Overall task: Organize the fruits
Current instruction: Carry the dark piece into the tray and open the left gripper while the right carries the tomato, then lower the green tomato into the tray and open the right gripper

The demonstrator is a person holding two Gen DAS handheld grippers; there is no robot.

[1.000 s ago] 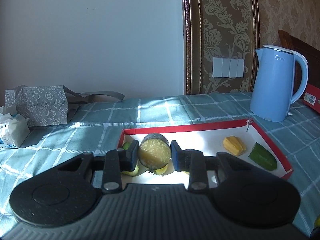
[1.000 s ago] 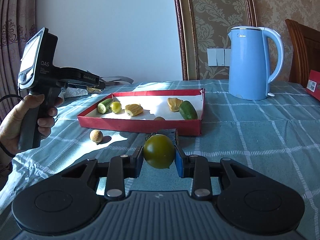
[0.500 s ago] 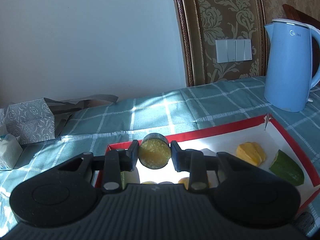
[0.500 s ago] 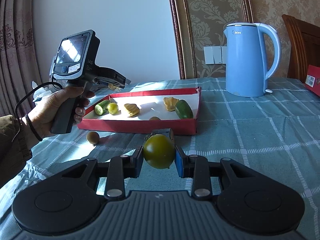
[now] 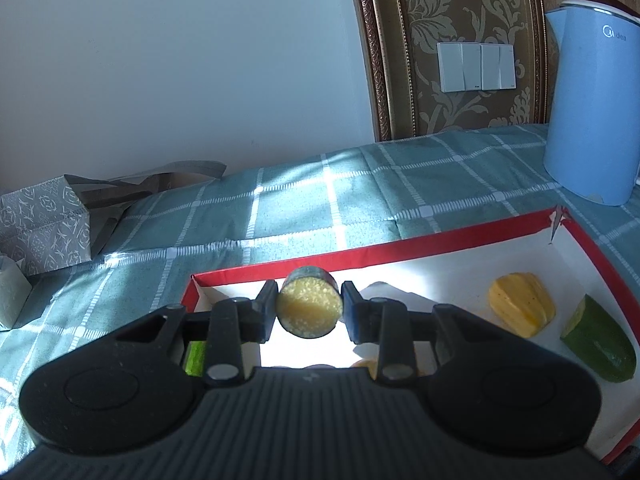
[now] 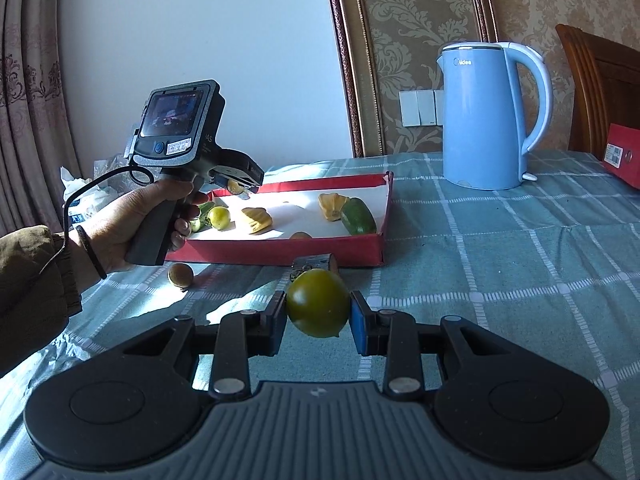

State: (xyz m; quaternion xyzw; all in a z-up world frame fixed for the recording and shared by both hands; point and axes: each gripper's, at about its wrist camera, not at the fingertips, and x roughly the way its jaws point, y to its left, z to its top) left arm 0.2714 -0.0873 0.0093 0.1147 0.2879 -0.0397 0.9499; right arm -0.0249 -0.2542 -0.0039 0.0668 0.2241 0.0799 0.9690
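My left gripper [image 5: 309,307] is shut on a dark-skinned cut fruit slice [image 5: 308,310] with yellow flesh, held above the near-left corner of the red tray [image 5: 360,254]. In the tray lie a yellow ridged piece [image 5: 522,309] and a green piece [image 5: 598,344]. In the right wrist view a hand holds that left gripper [image 6: 236,187] over the tray's [image 6: 280,248] left end. My right gripper [image 6: 318,308] is shut on a round green fruit [image 6: 318,303], held over the cloth in front of the tray. A small brown fruit [image 6: 181,274] sits on the cloth by the tray.
A blue kettle [image 6: 484,116] stands behind and to the right of the tray. A patterned paper bag [image 5: 44,224] lies at the far left, a red box [image 6: 624,156] and a wooden chair [image 6: 600,80] at the right. A small dark object [image 6: 312,262] sits against the tray's front wall.
The left gripper, still holding the slice, has swung in over the tray's left end and closer to it. The right gripper and its green fruit have stayed put.
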